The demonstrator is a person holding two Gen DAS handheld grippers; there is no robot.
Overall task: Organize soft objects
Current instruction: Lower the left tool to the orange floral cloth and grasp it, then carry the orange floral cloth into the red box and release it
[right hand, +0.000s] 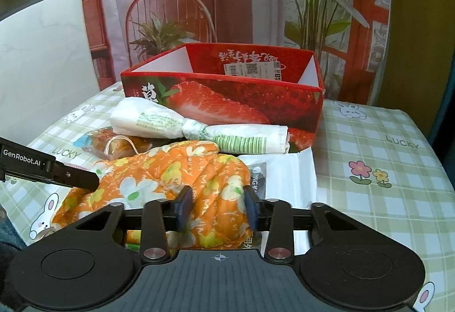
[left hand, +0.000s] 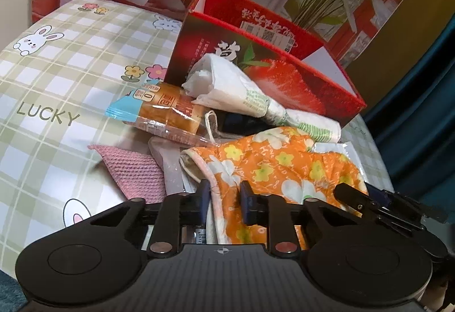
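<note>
Both grippers are clamped on the same thing: the orange padded cloth with white and yellow flowers (right hand: 182,172), a soft quilted piece lying crumpled at the near edge of the pile. The left gripper (left hand: 224,195) has its jaws nearly together on the cloth's piped, pale-trimmed hem, a thin fold pinched between them; the right gripper (right hand: 217,208) has its jaws set wider, squeezing a thick bunched lump of the same fabric. No earlier view is there to hold this against. The cloth's long axis runs across from one gripper to the other, so each hand holds one end, and the bulk of it swells just beyond the jaws. Straight ahead of both jaws, past the cloth, lies a twisted white paper wrapper with green print (right hand: 199,127), and beside it a bread roll in a clear and blue packet (left hand: 167,110); a pink knitted square (left hand: 136,172) sits left of the left jaws. Behind all these, well forward of the jaws, stands the open red cardboard box printed with a strawberry (right hand: 227,101) on the checked green worktop (right hand: 384,141). The coming move, I judge, turns on that line: cloth near, box dead ahead and higher, so it must be lifted over the wrapper.
</note>
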